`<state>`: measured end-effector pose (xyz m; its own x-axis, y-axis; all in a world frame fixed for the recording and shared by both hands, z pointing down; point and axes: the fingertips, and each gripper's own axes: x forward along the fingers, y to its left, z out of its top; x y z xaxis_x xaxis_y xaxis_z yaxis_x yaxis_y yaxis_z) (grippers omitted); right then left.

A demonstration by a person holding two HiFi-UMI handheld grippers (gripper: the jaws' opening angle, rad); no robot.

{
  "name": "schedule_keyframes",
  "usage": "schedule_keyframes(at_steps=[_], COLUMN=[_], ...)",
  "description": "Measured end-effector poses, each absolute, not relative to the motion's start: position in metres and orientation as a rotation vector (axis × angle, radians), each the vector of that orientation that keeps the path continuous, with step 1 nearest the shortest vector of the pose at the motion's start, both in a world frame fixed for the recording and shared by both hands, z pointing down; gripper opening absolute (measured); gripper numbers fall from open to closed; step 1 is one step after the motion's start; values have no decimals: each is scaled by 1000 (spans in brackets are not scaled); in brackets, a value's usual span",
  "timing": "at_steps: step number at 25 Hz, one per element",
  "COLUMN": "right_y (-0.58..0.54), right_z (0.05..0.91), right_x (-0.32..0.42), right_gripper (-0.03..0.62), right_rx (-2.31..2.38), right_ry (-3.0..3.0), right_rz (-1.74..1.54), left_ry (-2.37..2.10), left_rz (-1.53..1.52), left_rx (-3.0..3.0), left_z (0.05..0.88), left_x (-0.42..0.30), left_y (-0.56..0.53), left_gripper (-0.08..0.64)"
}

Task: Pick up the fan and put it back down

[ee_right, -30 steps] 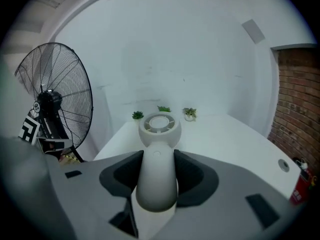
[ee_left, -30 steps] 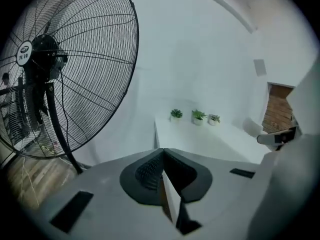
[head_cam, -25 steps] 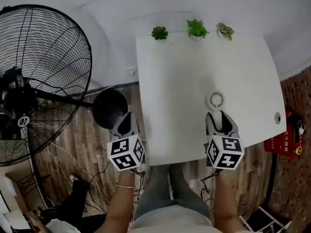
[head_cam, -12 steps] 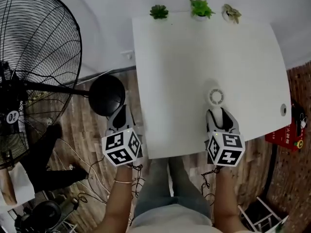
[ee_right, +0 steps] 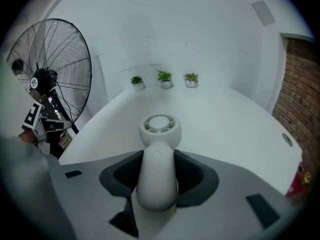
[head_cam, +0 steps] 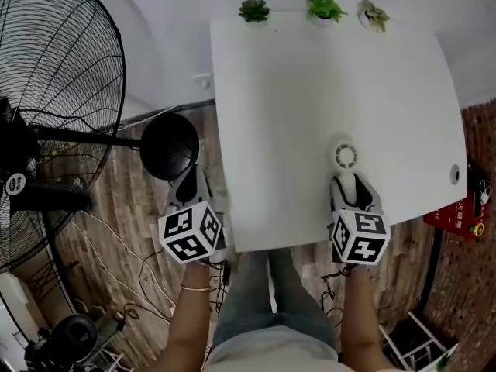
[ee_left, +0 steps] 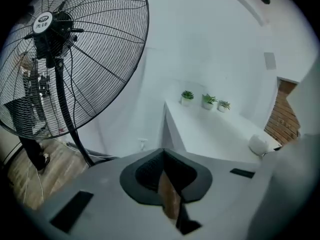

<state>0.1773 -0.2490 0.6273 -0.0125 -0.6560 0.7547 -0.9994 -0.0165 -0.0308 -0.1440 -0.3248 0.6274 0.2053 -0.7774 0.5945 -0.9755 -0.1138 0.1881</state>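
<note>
A small white hand fan (head_cam: 346, 157) lies flat, its round head over the white table (head_cam: 310, 84) near the front edge. My right gripper (head_cam: 354, 191) is shut on its handle. In the right gripper view the handle (ee_right: 157, 176) fills the space between both dark pads, and the head (ee_right: 159, 124) points away from me. I cannot tell whether the fan rests on the table or hangs just above it. My left gripper (head_cam: 190, 186) hovers over the wooden floor left of the table. It is shut (ee_left: 162, 176) and holds nothing.
A tall black pedestal fan (head_cam: 54, 115) stands left of the table, its round base (head_cam: 170, 146) close to my left gripper. Three small potted plants (head_cam: 323, 5) line the table's far edge. Cables (head_cam: 116, 246) trail over the floor. A red box (head_cam: 465, 215) sits at the right.
Both grippers keep nearly the same places, and the right one still holds the small fan. My left gripper has drifted slightly left. A person by the pedestal fan has left the view.
</note>
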Motion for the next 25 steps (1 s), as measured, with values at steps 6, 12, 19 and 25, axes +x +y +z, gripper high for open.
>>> schedule_keyframes(at_steps=[6,12,19,25], right_y=[-249,-245,-245,-245], right_z=[630,636,637,633], right_x=[176,177,177,179], right_gripper=[192,196,222,224], right_rx=[1708,1684,1689,1699], right_ry=[-1714,-1685,-1688,-1683], right_rz=[820,811,822,807], left_ry=[-1617,-1609,-1603,-1604], left_rz=[479,484,487,490], left_rx=[1941,1948,1949,1951], left_z=[629,629,631,628], left_x=[-141,-141,-143,-145], left_y=[-328,-329,-329,-328], left_gripper=[11,11,11,12])
